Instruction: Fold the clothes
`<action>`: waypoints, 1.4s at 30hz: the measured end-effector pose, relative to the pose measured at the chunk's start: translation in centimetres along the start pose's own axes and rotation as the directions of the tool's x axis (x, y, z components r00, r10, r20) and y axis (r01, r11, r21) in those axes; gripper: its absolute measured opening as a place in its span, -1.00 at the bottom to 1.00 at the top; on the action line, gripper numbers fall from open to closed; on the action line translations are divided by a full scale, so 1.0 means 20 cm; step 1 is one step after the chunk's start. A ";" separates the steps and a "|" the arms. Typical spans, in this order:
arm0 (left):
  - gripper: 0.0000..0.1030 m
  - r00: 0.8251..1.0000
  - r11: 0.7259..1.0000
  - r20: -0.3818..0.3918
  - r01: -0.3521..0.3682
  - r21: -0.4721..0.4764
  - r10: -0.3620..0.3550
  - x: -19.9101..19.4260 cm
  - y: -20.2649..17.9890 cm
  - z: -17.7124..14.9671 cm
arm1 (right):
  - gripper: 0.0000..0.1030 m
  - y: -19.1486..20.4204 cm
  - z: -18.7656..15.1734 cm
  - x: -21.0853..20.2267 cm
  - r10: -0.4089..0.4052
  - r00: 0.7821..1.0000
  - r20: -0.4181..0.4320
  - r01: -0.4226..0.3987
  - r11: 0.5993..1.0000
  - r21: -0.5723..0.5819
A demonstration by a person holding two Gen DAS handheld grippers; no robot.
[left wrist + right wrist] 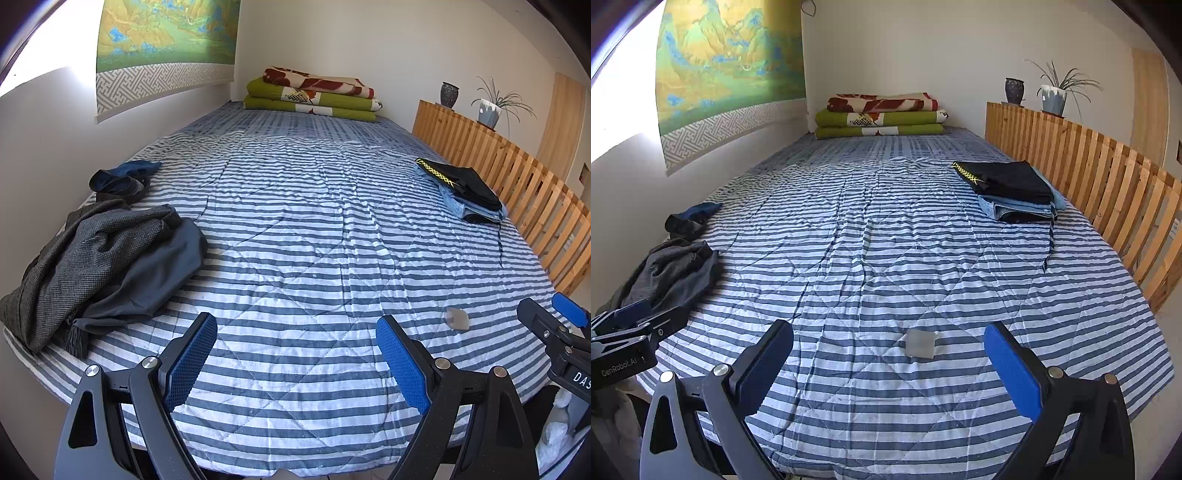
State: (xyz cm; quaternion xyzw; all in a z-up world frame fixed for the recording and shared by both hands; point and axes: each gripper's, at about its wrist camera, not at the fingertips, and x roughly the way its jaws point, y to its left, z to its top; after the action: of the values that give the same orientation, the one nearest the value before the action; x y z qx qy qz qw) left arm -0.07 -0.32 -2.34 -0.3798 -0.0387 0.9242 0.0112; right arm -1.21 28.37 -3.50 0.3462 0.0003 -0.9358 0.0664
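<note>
Striped blue-and-white quilting covers the bed (pixel 295 229), and both my tools hang over its near edge with nothing in them. The left tool (pixel 295 363) has its blue pads spread wide; the right tool (pixel 890 373) is spread just as wide, a small grey square (pixel 921 344) lying on the quilt just ahead of it.

Two garments are already folded and stacked near the wooden slat rail (pixel 1108 192): a black piece on top of a denim one, the folded stack (pixel 1015 192) sitting well apart from me on the right side. What remains lies on the left side by the wall: a crumpled grey garment (pixel 107 266) nearest my left tool, and beyond it a smaller dark blue bundle (pixel 122 181).

I judge I am between garments, with one fold finished and the next not yet picked up. The next move calls for reaching left to the grey heap, pinching an edge or shoulder with each tool, and dragging it onto the open middle of the quilt to spread it flat. The heap looks to be layered, so I may need to separate pieces first.
</note>
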 end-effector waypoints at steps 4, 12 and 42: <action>0.75 1.000 1.000 -0.001 -0.001 0.001 0.001 0.00 -0.01 0.00 | 0.98 0.00 0.00 0.00 0.001 1.000 0.000 -0.001 1.000 -0.001; 0.75 1.000 1.000 0.001 0.000 0.001 0.000 -0.01 -0.01 0.00 | 0.98 0.00 0.00 0.00 0.001 1.000 0.002 -0.001 1.000 -0.005; 0.75 0.996 0.993 0.035 -0.080 -0.082 0.083 -0.05 0.32 0.11 | 0.89 0.26 0.17 0.05 0.096 0.995 0.030 -0.092 0.989 -0.120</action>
State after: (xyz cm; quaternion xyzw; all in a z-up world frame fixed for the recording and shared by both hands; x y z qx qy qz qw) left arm -0.86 -6.85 -0.50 -0.3632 -0.0605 0.9288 -0.0424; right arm -3.47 22.98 -1.28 0.3246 0.0380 -0.9360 0.1309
